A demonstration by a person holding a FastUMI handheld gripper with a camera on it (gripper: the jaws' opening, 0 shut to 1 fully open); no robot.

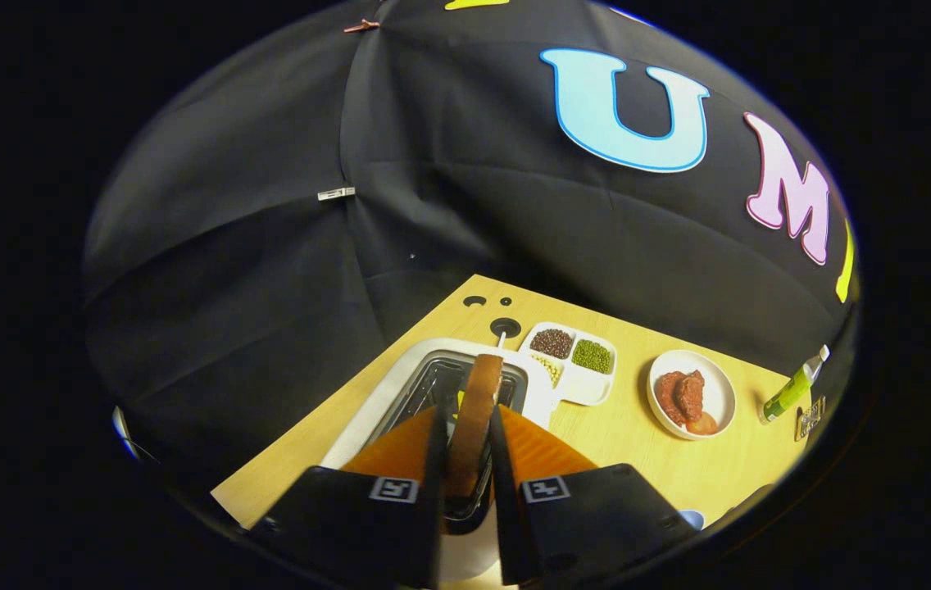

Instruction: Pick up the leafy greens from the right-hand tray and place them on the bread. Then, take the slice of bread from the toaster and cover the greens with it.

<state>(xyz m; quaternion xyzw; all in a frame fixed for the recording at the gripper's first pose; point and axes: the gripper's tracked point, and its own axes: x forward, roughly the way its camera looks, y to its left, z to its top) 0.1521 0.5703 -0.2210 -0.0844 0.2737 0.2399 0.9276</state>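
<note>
Gripper (pixel 465 426) is clenched on the bread (pixel 478 410): both fingers press its flat faces, w/ the slice standing on edge between them and its top crust poking out at 12 o'clock past the tips. It sits right over the toaster (pixel 400 381), lower edge at or just above the slot; can't tell if it's fully clear. Edge-on hold makes sense, since a slot only gives up a slice vertically and the faces are the only broad surfaces to pinch. Judging by this, it's the 2nd half of the task: slice coming out, cover step not yet done. Greens and the base bread aren't something I can point to here, so no word on where they lie. At 1 o'clock from the toaster, just beside it, a divided tray (pixel 588 385) w/ dark beans, green beans and pale ones in separate compartments. At 3 o'clock, apart from the tray, a plate (pixel 719 381) w/ reddish-brown pieces of meat; farther on at 3 o'clock, a bottle (pixel 793 385) near the table (pixel 654 467) edge. Next move prob. needs the slice tipped flat before lowering; a loose pinch could let it slip back in.
</note>
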